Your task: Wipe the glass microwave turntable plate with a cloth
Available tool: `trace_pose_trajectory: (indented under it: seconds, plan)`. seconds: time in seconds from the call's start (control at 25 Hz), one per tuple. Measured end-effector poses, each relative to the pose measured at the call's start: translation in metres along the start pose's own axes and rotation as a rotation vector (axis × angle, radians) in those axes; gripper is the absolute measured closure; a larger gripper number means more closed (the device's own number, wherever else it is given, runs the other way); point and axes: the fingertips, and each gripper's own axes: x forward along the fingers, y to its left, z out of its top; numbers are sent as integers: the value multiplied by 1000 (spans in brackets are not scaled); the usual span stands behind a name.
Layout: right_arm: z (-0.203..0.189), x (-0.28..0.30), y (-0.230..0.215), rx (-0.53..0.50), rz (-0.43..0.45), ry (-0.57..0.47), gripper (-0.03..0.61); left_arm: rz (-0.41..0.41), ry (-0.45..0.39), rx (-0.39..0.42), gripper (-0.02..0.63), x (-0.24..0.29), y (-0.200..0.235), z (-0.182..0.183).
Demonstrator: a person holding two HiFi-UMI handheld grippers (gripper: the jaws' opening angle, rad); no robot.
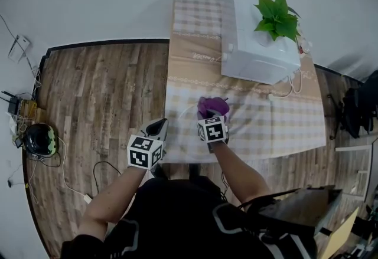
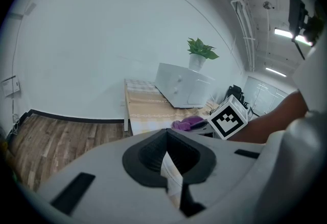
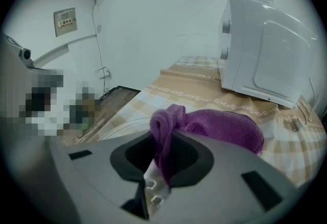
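One purple cloth (image 3: 225,128) clamped tight in right gripper (image 3: 161,162), bunched ahead of fingertips over glass plate (image 3: 123,126), left gripper (image 2: 168,159) jaws drawn nearly together.

Grippers: two, namely left gripper (image 2: 171,179) and right gripper (image 3: 153,182).
Purple cloth (image 3: 225,128): one.
Glass plate (image 3: 127,125): one, only faint rim visible.
White microwave (image 1: 260,45): one.
Potted plant (image 1: 277,13): one.
Table (image 1: 195,57): one, with one checked tablecloth (image 1: 283,125).
Dark round object (image 1: 39,140) on floor: one.
Bare forearms: two, namely left forearm (image 1: 112,193) and right forearm (image 1: 239,172).
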Motion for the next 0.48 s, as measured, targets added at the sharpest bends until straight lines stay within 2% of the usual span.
trace_pose_trajectory:
  seconds: [0.48]
  plan:
    - [14,13,47,7,100,-3,505,24,-29,-9,611,-17,9,2]
